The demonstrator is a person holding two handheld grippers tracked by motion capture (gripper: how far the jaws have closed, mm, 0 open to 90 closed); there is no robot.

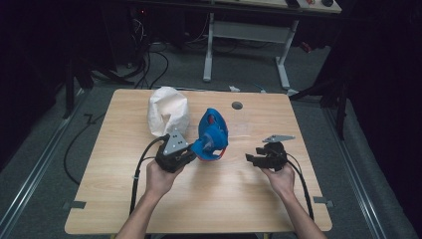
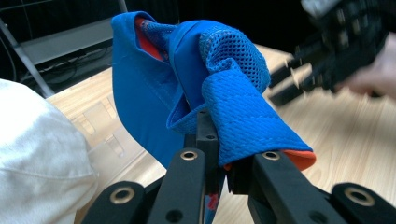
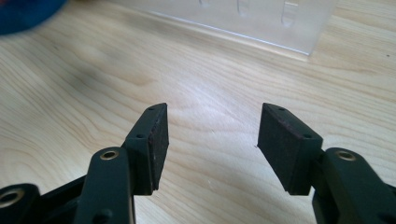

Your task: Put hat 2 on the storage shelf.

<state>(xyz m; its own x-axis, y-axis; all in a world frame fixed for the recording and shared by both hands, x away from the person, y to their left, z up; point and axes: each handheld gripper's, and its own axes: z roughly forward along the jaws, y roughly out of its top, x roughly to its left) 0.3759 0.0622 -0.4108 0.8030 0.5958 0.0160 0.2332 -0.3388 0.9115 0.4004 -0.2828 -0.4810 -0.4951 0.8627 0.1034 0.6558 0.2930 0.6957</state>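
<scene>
**Two grippers at the table: left clamped on a blue cap, right released**

Two caps occupy the wooden table (image 1: 99,199). The white cap (image 1: 168,117) rests at the far left of centre. Just in front of it, the left gripper (image 1: 191,152) is clenched on the blue cap (image 1: 211,134), gripping a fold of its blue mesh fabric with orange lining at the edge; the cap is raised above the table surface and tilted. In the left gripper view, the white cap lies beside the held cap. A clear plastic stand (image 3: 261,21) sits on the table beyond centre. The right gripper (image 1: 251,159) hovers right of the blue cap, jaws spread apart, nothing between its pads (image 3: 161,140).
</scene>
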